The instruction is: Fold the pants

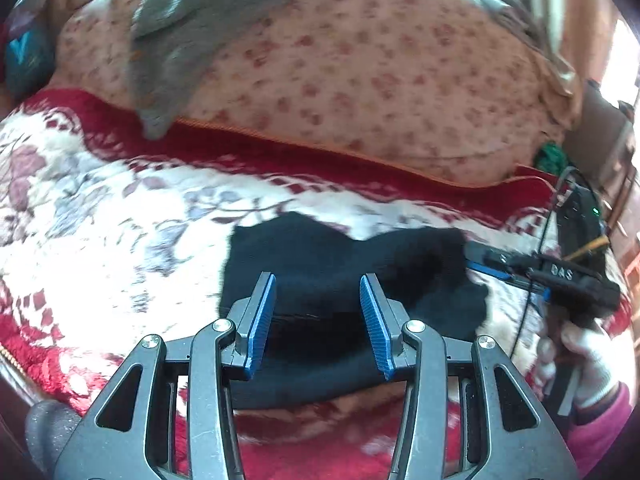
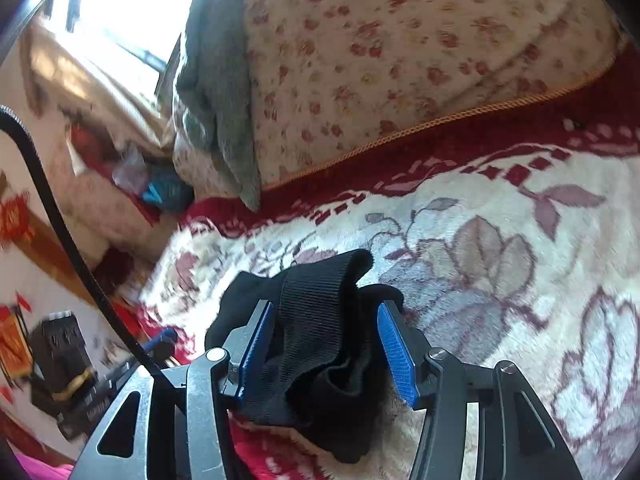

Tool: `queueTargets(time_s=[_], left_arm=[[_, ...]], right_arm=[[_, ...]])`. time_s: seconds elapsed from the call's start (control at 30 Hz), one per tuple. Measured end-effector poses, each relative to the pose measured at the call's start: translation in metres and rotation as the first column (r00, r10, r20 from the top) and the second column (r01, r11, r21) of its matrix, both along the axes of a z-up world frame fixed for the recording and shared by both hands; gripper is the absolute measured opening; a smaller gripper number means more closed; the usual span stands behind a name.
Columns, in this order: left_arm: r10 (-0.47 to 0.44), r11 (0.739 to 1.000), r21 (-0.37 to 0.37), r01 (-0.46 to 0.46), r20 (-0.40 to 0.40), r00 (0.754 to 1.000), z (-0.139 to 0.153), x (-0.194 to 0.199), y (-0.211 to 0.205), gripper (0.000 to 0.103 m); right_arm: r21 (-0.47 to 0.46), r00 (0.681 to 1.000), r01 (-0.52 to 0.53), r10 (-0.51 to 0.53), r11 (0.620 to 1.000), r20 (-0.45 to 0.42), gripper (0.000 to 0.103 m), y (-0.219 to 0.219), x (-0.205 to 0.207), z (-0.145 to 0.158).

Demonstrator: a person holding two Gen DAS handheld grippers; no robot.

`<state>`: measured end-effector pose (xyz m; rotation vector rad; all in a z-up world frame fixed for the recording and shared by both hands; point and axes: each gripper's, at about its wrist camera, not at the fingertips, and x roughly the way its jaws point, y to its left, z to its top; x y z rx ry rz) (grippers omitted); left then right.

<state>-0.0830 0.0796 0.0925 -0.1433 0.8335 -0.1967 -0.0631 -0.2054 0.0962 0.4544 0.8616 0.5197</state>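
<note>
The black pants point(image 1: 320, 264) lie bunched in a small heap on the red and white flowered blanket point(image 1: 100, 220). My left gripper point(image 1: 317, 280) hangs open just above the heap's near side, with dark cloth below and between its blue pads point(image 1: 260, 320), which do not press it. My right gripper point(image 2: 325, 306) is open too. The pants' ribbed band point(image 2: 316, 304) stands up between its jaws and lies against the left pad point(image 2: 256, 344), while the right pad is apart from it. In the left wrist view the right gripper point(image 1: 480, 258) reaches the heap's right edge.
A bulky quilt with small red flowers point(image 1: 360, 72) rises behind the blanket, and a grey cloth point(image 1: 172, 48) is draped over it. A gloved hand with a pink sleeve point(image 1: 584, 364) holds the right gripper. A black cable point(image 2: 60, 216) crosses the left side. Room clutter point(image 2: 60, 352) sits beyond the bed's left edge.
</note>
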Motion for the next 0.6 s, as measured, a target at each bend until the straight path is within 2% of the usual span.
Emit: queueTargets(time_s=[0.07, 0.1, 0.3, 0.5, 0.6], left_arm=[[0.021, 1.000, 0.005, -0.021, 0.000, 1.000, -0.004, 0.008, 0.004, 0.043], [0.029, 1.000, 0.009, -0.029, 0.001, 1.000, -0.004, 0.013, 0.006, 0.043], [-0.003, 0.998, 0.062, 0.005, -0.035, 0.999, -0.020, 0.039, -0.006, 0.043], [0.053, 0.991, 0.124, -0.044, -0.068, 0.996, -0.040, 0.060, -0.014, 0.043], [0.071, 0.988, 0.138, -0.061, -0.066, 0.995, -0.045, 0.067, -0.018, 0.043]], right_arm=[[-0.034, 1.000, -0.010, 0.010, 0.999, -0.010, 0.050, 0.008, 0.009, -0.006], [-0.030, 1.000, -0.028, 0.028, 0.999, -0.006, 0.042, 0.011, 0.012, -0.008], [-0.014, 0.995, -0.082, 0.083, 0.997, 0.052, 0.015, 0.021, 0.006, -0.005], [-0.030, 0.992, -0.091, 0.093, 0.995, 0.083, 0.009, 0.018, -0.013, 0.006], [-0.115, 0.997, -0.052, 0.057, 0.992, 0.045, 0.009, 0.018, -0.012, -0.004]])
